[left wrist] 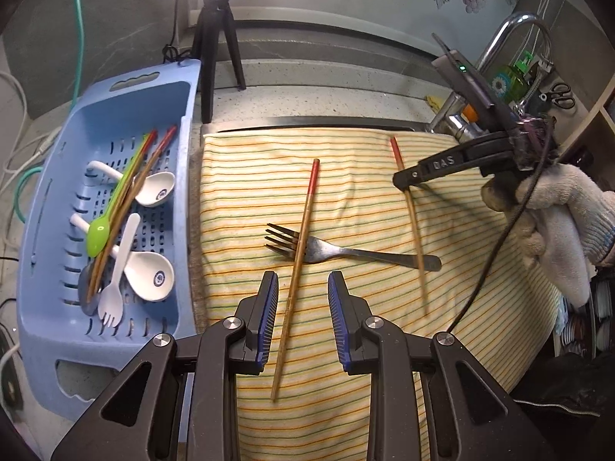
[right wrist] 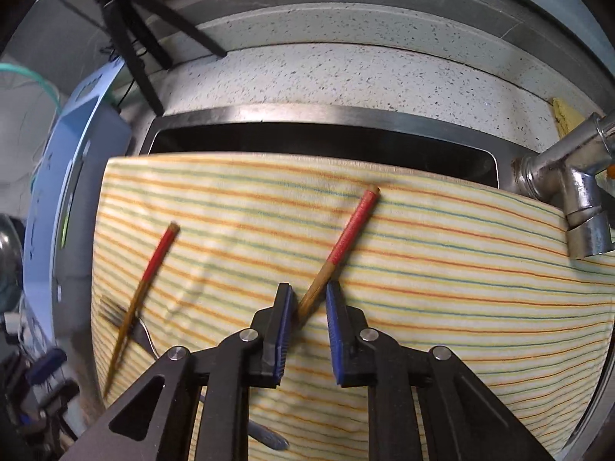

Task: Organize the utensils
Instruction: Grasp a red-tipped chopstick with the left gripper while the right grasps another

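Blue-padded left tongs (left wrist: pixel 302 309) hang open over a striped cloth (left wrist: pixel 480 269) spread across the sink, gripping nothing. One red-tipped chopstick (left wrist: pixel 298 265) runs lengthwise between the jaws, pointing away, its shaft lying over the tines of a metal fork (left wrist: pixel 346 251). The fork lies crosswise just beyond the left tongs. Further right, the right tongs (right wrist: pixel 310 299) straddle a second chopstick (right wrist: pixel 348 236), jaws partly open, one pad close to or touching the wood; whether it is gripped I cannot tell. That stick angles away to the upper right. A blue basket (left wrist: pixel 50 207) at left already holds spoons and chopsticks. The right tongs look nearer to a pickup.
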### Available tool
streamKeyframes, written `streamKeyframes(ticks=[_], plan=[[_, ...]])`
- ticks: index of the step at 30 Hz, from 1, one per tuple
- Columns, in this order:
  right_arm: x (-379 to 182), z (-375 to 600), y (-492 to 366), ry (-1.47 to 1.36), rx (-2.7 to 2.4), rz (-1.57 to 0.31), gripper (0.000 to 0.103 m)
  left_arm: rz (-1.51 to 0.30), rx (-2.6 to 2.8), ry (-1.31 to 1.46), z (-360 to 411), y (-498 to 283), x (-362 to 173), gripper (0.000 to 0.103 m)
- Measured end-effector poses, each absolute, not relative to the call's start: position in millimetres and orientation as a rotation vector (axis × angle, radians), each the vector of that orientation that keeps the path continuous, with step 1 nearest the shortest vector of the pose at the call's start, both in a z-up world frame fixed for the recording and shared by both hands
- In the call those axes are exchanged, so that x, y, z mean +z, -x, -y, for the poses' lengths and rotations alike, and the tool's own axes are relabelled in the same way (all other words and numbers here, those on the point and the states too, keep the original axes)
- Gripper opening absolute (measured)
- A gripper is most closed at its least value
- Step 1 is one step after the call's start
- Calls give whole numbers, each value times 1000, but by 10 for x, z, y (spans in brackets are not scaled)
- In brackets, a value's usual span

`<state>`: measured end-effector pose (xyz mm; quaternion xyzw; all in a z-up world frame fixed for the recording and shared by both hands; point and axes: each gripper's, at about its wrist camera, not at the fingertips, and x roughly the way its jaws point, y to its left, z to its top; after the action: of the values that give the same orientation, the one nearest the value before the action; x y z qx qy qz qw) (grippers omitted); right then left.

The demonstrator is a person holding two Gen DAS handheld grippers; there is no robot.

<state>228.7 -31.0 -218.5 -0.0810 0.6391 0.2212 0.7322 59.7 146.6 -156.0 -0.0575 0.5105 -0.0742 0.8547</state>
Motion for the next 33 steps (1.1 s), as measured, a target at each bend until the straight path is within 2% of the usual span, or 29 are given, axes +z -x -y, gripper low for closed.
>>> streamKeyframes(ticks=[5, 11, 16, 25, 29, 31, 33], plan=[[-2164, 485, -2200, 150, 539, -1420, 15, -1110, -161, 87, -1354, -737, -1667, 25], [-2132, 801, -2128, -67, 591, -1447, 15, -1137, -173, 23, -1225, -1020, -1721, 25], [-2173, 907, -2137, -143, 577, -1450, 15, -1183, -195, -16, -1145, -1314, -1836, 25], [-2218, 730, -2129, -110, 589, -1439, 15, -1253, -209, -117, -1020, -1524, -2020, 25], [-2223, 709, -2141, -97, 583, -1442, 15, -1259, -205, -127, -969, -1563, -2076, 18], [-2217, 685, -2146, -82, 585, -1439, 15, -1251, -201, -118, -968, -1579, -2072, 9], [-2215, 669, -2145, -69, 589, -1436, 15, -1244, -199, -106, -978, -1574, -2075, 6]])
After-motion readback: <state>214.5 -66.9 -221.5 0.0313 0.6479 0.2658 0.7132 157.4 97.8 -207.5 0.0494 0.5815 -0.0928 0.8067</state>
